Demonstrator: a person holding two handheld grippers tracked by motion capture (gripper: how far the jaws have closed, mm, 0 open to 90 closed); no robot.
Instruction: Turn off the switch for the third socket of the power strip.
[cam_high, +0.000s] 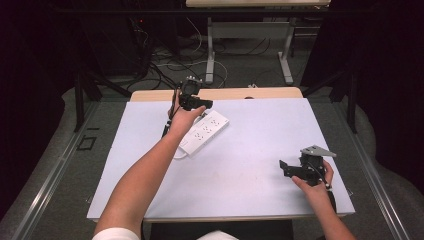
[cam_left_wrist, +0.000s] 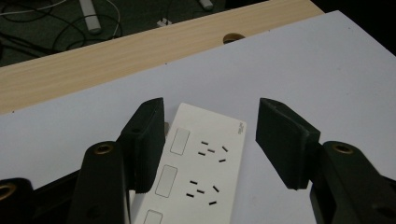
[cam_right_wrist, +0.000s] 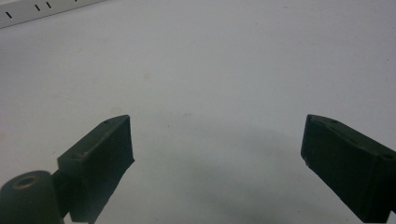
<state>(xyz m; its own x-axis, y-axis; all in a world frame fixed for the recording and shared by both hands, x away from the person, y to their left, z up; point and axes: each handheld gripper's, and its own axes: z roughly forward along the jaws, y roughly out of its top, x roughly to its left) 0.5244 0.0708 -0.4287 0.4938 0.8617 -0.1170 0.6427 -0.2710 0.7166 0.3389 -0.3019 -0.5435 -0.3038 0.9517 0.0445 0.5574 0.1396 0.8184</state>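
Observation:
A white power strip (cam_high: 204, 132) lies slantwise on the white table top (cam_high: 250, 160), left of the middle. My left gripper (cam_high: 202, 104) hovers over its far end with the jaws open. In the left gripper view the power strip (cam_left_wrist: 201, 163) runs up between the jaws of the left gripper (cam_left_wrist: 210, 135); the left jaw overlaps its edge and the right jaw stands apart from it. My right gripper (cam_high: 285, 168) is held low at the right front, open. In the right gripper view nothing lies between the jaws of the right gripper (cam_right_wrist: 217, 149), and the power strip (cam_right_wrist: 42, 11) shows at the top left.
A bare wooden band (cam_high: 225, 93) runs along the table's far edge. The strip's white cord (cam_high: 177, 154) curls off its near end. Beyond the table are floor cables (cam_high: 165, 65) and the legs of another desk (cam_high: 210, 55). Dark curtains stand at both sides.

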